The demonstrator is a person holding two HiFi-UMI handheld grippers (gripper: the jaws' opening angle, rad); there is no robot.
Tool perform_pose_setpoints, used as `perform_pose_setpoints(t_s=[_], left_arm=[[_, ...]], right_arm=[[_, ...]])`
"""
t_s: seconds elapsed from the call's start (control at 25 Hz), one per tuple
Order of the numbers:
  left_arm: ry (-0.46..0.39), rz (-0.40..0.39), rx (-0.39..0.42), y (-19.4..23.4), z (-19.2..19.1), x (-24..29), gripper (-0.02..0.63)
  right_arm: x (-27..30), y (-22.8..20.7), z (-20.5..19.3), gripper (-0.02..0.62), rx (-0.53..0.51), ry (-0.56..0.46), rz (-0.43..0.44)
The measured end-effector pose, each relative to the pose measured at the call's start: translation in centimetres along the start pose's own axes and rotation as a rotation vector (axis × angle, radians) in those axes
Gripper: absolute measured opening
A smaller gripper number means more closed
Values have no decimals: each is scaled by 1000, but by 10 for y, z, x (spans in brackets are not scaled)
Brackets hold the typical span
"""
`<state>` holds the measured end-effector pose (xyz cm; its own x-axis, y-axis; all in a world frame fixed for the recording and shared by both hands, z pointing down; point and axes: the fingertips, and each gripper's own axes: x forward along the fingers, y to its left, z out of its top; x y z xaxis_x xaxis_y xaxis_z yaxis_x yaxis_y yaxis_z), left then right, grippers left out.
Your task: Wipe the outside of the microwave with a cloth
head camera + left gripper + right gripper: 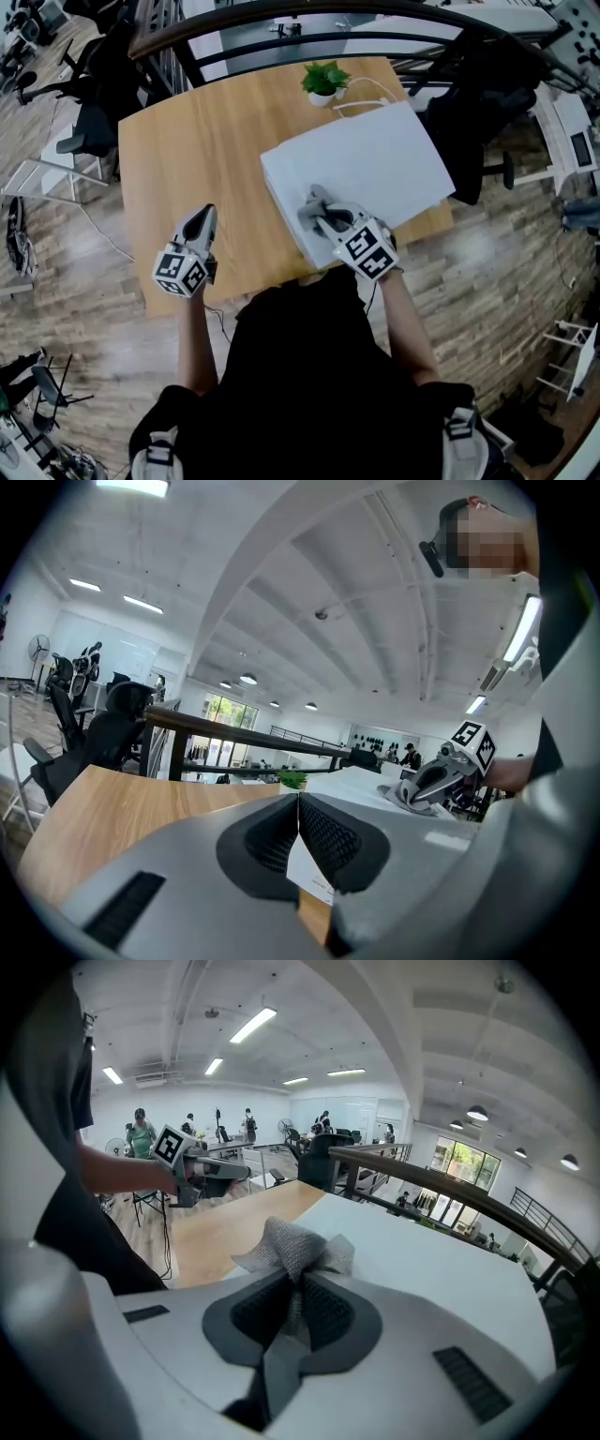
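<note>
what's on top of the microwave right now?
Only a grey cloth, clamped in the right gripper, lying on top of the white microwave near the person's edge. The rest of the top looks bare. The patch under the cloth and gripper is covered.

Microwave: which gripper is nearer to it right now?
Right. The right gripper, shut on the cloth, rests on top of the microwave; the left gripper, shut and empty, is over the table, apart from it.

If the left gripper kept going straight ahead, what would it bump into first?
The left gripper would probably meet the microwave on its left side first; the potted plant sits farther along. Depth is unclear.
</note>
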<state>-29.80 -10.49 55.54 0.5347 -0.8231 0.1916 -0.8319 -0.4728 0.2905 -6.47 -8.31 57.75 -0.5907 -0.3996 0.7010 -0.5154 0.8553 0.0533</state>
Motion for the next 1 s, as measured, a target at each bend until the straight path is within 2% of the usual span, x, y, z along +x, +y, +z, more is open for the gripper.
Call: perform_pose_setpoints(t_s=[0.28,1.0], left_arm=[[-6,11,3,-1,2,-2,3],[-17,42,-4,7,3,-15,3]], right_arm=[[13,19,12,28,-39,-13,54],[39,25,28,28,-80,21,58]])
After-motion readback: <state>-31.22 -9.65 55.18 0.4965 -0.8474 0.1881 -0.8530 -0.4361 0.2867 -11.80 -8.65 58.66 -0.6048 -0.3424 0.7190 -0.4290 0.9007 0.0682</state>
